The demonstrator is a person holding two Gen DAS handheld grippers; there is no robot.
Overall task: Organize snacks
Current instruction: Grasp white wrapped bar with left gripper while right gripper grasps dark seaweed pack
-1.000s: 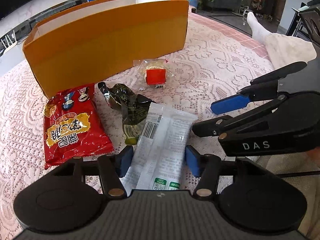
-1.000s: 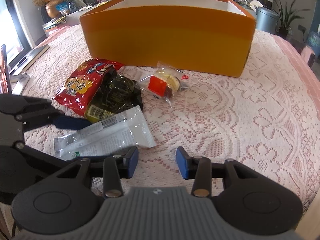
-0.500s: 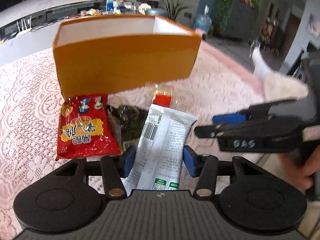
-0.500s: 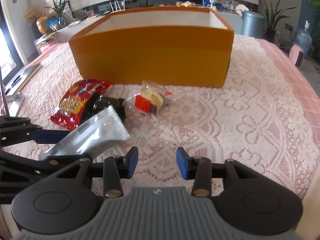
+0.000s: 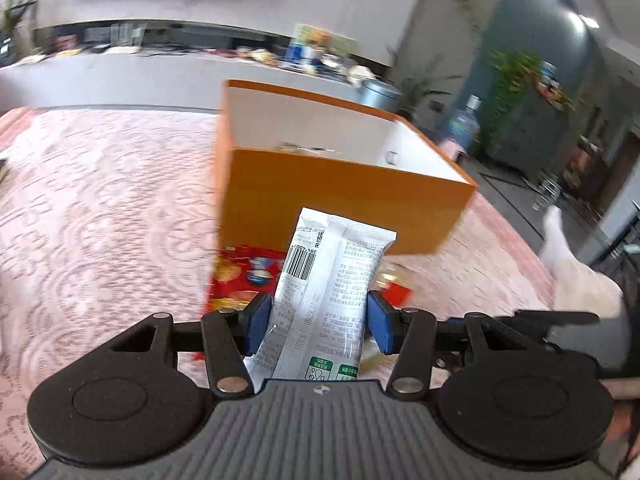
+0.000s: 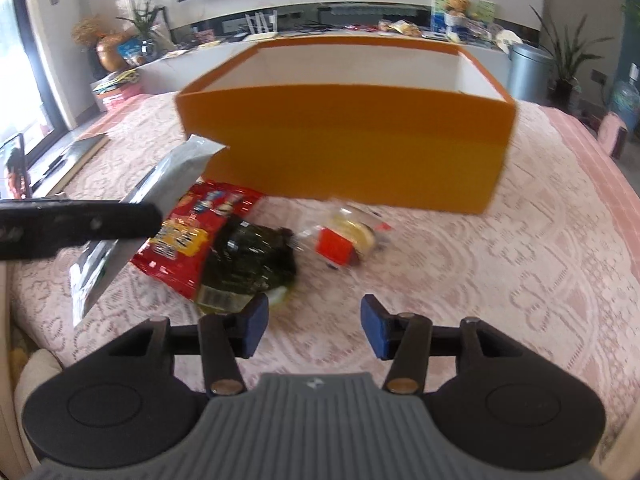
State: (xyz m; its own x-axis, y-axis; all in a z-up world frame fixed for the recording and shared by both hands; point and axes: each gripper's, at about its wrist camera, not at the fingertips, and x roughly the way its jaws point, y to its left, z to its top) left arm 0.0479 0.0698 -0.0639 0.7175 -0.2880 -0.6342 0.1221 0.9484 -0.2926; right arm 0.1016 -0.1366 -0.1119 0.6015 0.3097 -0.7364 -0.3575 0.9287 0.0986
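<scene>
My left gripper (image 5: 318, 322) is shut on a white snack packet (image 5: 332, 280) and holds it lifted off the table, in front of the orange box (image 5: 340, 196). From the right wrist view the same white packet (image 6: 176, 172) hangs tilted at the left, above the red snack bag (image 6: 192, 240). A dark green packet (image 6: 248, 268) and a clear-wrapped cake with a red label (image 6: 344, 240) lie before the orange box (image 6: 344, 140). My right gripper (image 6: 314, 330) hovers over the tablecloth near them, its jaws opening with nothing between them.
A pink lace tablecloth (image 6: 500, 260) covers the table. The box interior is white, with some items at its far wall (image 5: 304, 147). A person's white sleeve (image 5: 576, 276) shows at the right. A counter with clutter runs behind the table.
The left gripper closed on the white packet, lifted it off the table and swung toward the box's end. The right gripper rose slightly and its jaws widened.
</scene>
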